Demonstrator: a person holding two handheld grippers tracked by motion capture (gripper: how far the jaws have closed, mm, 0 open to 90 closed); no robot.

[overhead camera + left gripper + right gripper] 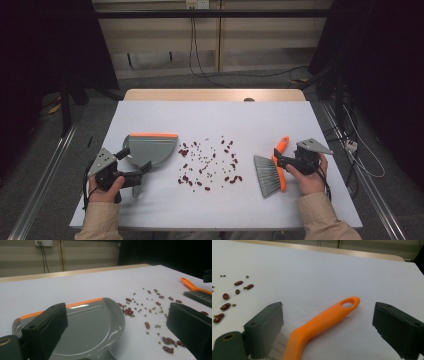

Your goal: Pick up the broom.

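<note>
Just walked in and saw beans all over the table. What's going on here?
A person is set to sweep up scattered beans. The right gripper stands open around the brush, its orange handle between the jaws but not yet gripped. The left gripper stands open at the grey dustpan, which lies flat beside the beans.

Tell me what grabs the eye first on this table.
The scatter of dark red beans and small green ones lies mid-table on the white table. To its left sits a grey dustpan with an orange edge, the left claw at its handle end. To the right lies a brush with an orange handle, and the right claw stands open astride that handle.
</note>
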